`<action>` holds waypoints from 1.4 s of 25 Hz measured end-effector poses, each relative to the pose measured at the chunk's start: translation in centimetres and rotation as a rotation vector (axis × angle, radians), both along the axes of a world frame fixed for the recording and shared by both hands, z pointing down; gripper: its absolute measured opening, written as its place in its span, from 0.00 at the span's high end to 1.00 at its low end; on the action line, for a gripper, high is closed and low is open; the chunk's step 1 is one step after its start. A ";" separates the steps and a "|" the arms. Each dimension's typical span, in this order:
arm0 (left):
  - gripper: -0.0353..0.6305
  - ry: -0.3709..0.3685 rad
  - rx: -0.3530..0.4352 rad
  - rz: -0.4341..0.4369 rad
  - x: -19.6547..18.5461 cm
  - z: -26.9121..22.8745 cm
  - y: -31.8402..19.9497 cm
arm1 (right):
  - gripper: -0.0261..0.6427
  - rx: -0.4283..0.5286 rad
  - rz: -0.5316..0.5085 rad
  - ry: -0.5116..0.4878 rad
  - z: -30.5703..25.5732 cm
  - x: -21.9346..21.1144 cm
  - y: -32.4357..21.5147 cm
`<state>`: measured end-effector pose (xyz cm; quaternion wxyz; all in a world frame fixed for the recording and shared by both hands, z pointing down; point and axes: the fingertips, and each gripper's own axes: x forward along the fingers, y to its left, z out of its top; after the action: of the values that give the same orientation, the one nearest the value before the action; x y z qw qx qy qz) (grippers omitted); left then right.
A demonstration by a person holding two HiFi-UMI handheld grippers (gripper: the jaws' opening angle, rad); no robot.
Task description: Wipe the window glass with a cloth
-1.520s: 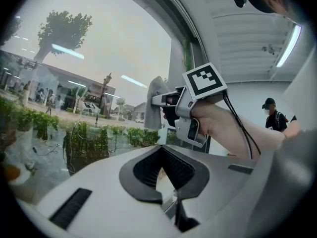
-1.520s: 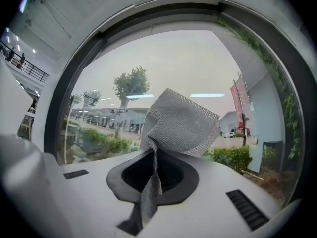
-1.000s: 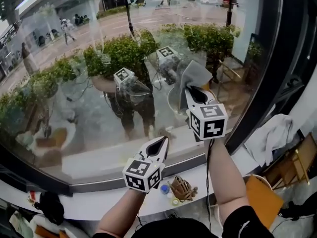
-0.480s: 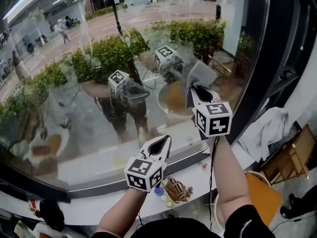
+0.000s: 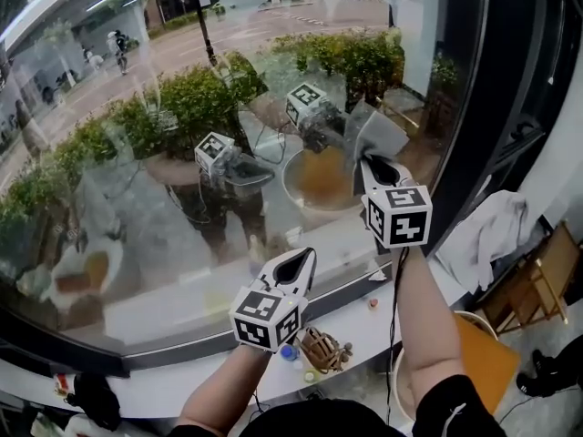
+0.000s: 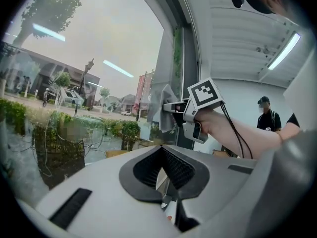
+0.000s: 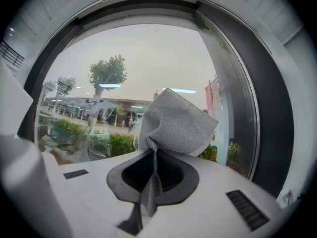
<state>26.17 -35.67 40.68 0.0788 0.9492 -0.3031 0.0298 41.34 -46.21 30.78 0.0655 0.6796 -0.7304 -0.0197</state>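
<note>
Here the right gripper [image 5: 377, 167] is closed on one corner of the grey cloth [image 5: 372, 133], so the free part spreads toward the window glass [image 5: 127, 198] near the dark frame [image 5: 469, 107]. The left gripper [image 5: 293, 264], jaws together and empty, hangs lower, probably to keep out of the way.
</note>
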 end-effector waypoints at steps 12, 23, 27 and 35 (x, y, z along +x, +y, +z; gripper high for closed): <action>0.94 0.014 0.012 -0.012 -0.2 -0.5 0.3 | 0.91 -0.004 0.034 0.008 0.3 0.5 0.1; 0.94 0.018 0.032 -0.031 -0.5 -0.1 1.7 | 0.91 0.039 -0.004 0.020 0.2 -1.2 2.7; 0.94 0.017 0.038 -0.042 -3.0 -1.3 2.6 | 0.91 0.045 -0.022 0.016 -0.7 -4.4 3.8; 0.94 0.025 0.033 -0.075 -11.1 -1.8 5.7 | 0.91 0.039 -0.068 0.021 -0.9 -13.7 7.2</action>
<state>15.07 -29.97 38.86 0.0681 0.9386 -0.3380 0.0098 27.69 -38.99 29.92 0.0590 0.6553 -0.7518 -0.0433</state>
